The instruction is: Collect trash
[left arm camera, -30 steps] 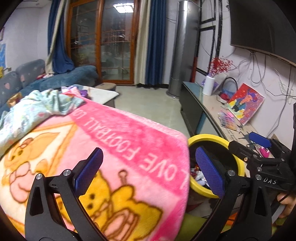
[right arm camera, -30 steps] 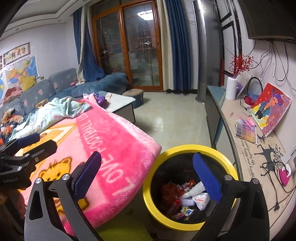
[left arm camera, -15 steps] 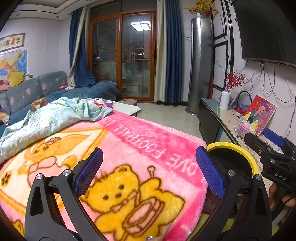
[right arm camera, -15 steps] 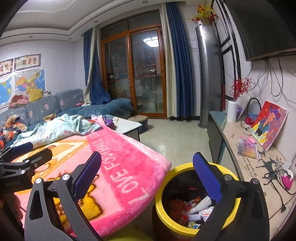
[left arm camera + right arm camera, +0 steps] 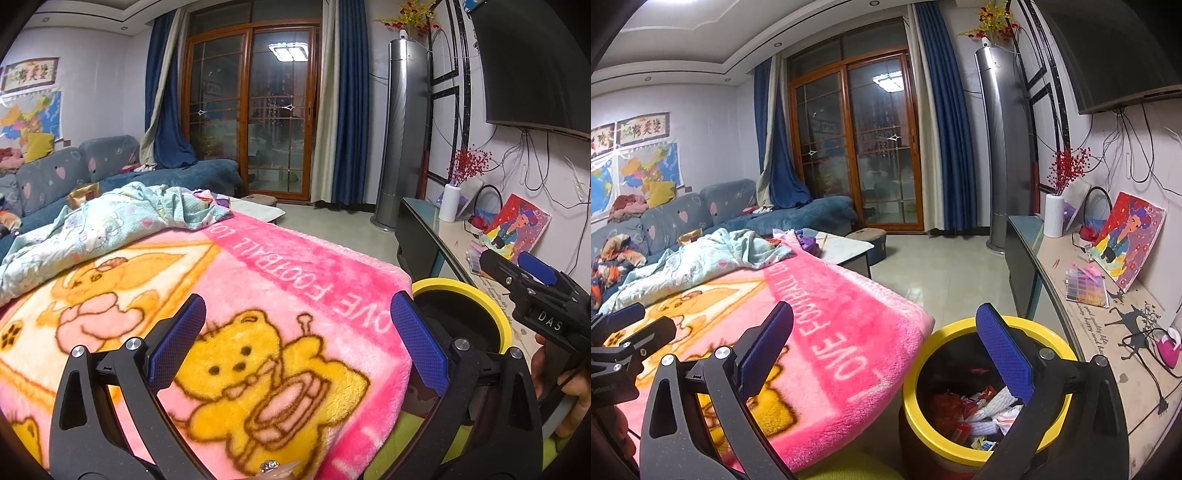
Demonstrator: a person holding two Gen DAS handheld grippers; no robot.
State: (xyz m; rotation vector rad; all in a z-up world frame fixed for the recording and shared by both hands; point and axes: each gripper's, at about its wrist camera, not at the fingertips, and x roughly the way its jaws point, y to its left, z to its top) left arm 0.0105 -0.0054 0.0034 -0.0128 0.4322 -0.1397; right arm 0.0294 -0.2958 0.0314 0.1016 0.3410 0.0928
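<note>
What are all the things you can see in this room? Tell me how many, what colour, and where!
Bin: one, yellow rim, on the floor beside the pink blanket.
Wrappers: many, red and white, inside the bin.
Blanket: one, pink with yellow bears, spread in front.
Sheet: one, pale green, crumpled on the blanket's far end.
Sofa: one, blue-grey, along the left wall.
Vase: one, white with red berries, on the right-hand counter.
Painting: one, red and purple, leaning against the right wall.
Left tool: one, black with blue pads, open, empty.
Right tool: one, the same, open, empty.
</note>
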